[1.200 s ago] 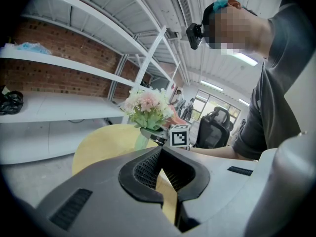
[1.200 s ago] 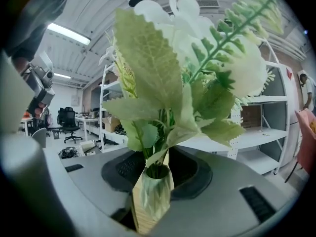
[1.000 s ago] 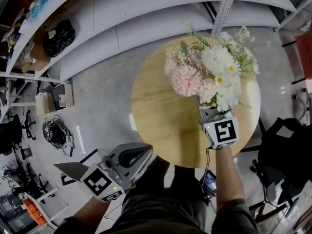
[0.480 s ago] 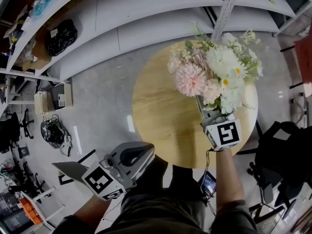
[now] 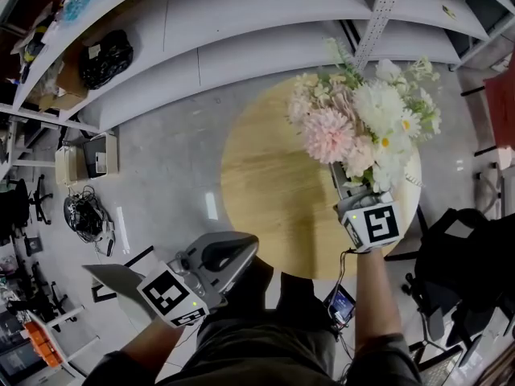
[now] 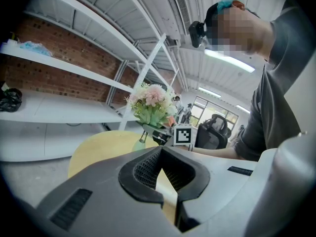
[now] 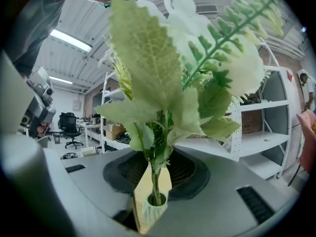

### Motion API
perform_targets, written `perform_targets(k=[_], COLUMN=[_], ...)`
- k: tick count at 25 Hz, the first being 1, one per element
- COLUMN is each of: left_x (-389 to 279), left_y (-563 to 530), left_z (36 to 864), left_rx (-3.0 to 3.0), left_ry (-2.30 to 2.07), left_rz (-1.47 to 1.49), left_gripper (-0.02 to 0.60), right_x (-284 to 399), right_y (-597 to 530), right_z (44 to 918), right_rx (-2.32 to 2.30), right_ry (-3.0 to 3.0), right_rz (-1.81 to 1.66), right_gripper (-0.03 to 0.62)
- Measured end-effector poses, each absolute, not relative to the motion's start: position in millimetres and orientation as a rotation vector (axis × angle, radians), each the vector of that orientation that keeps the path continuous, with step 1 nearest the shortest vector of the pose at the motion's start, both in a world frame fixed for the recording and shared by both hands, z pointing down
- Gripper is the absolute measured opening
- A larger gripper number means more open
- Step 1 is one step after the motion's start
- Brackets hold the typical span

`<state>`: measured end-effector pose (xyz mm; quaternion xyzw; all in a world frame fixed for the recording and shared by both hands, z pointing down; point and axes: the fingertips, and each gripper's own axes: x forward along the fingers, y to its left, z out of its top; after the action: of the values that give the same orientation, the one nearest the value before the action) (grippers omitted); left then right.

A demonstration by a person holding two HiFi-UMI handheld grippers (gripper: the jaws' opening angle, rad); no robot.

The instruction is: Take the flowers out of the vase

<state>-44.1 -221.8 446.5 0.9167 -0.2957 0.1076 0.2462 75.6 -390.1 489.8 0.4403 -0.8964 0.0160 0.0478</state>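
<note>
The jaws of the right gripper (image 7: pixel 158 164) have just been closing and now pinch the stems (image 7: pixel 156 184) of the flowers (image 5: pixel 364 127). The stems sit in the pale green vase (image 7: pixel 156 212), at 2 o'clock on the round worktop (image 5: pixel 265 175). A straight upward pull should clear them best. The left gripper (image 6: pixel 160 157), jaws closed on nothing, hangs at 7 o'clock and could steady the vase.

The flowers (image 5: pixel 362 127) stood over the far right part of the round table (image 5: pixel 265 191); their stems went down into the mouth of the vase (image 7: pixel 154 212); long shelves (image 5: pixel 241 30) ran behind the table; a chair (image 6: pixel 217 127) stood beyond its right side; the left gripper (image 5: pixel 241 252) was off the table, before its near left edge.
</note>
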Motion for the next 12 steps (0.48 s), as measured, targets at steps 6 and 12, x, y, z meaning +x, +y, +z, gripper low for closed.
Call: perform_targets(k=[6, 12], left_x=[-43.8, -42.9], left_y=[-223.3, -225.2], left_z=[446.1, 441.9], left_rx=[2.496, 2.501], left_ry=[-0.813, -0.813], left_rz=[0.276, 0.264], left_gripper=[0.003, 0.003], right_x=[76.7, 76.7], right_y=[-389.8, -388.3], right_z=[483.5, 468.5], right_rx=[1.337, 1.346], right_ry=[-2.749, -2.754], right_rz=[0.061, 0.043], right_gripper=[0.114, 0.112])
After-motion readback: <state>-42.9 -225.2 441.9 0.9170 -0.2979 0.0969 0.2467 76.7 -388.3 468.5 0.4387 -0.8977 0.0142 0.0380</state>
